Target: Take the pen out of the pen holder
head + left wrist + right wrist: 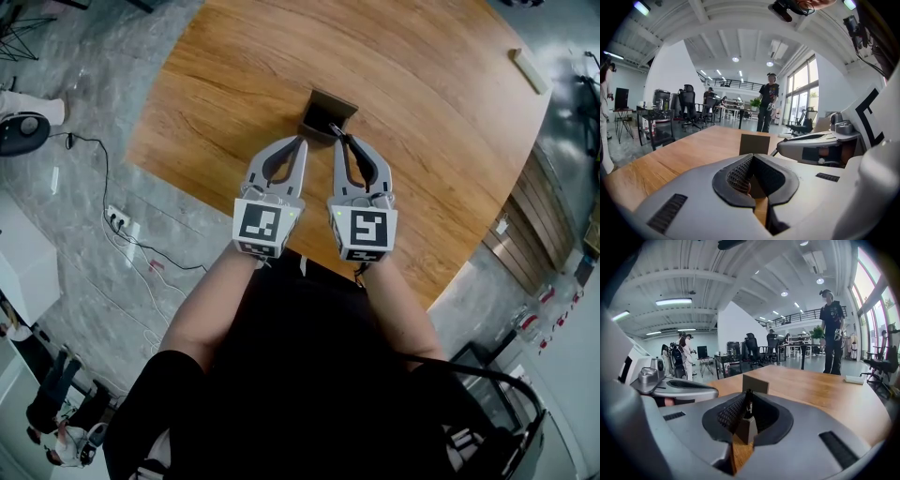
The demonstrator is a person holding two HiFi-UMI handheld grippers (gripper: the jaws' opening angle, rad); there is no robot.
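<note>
Brown card or board, by the look of it, makes up the small open-topped pen holder (328,114) that stands on the round wooden table (422,84), just ahead of both grippers. The only print in sight is the black-and-white square markers on the two cubes, and they are patterns, not words.

The right gripper (337,141) has its jaws clamped on a slim dark pen (336,129), which runs from the holder's mouth back to the tips. In its own view the pen (748,405) stands upright between the ribbed pads. Its lower end is hidden, so I cannot tell whether it is clear of the holder. The left gripper (302,141) sits just beside the right one, its jaws together with nothing between them.

A pale flat object (530,70) lies near the table's far edge, too small to name. A power strip (117,218) lies on the grey floor with cables trailing off. A person in black (832,331) stands beyond the table.
</note>
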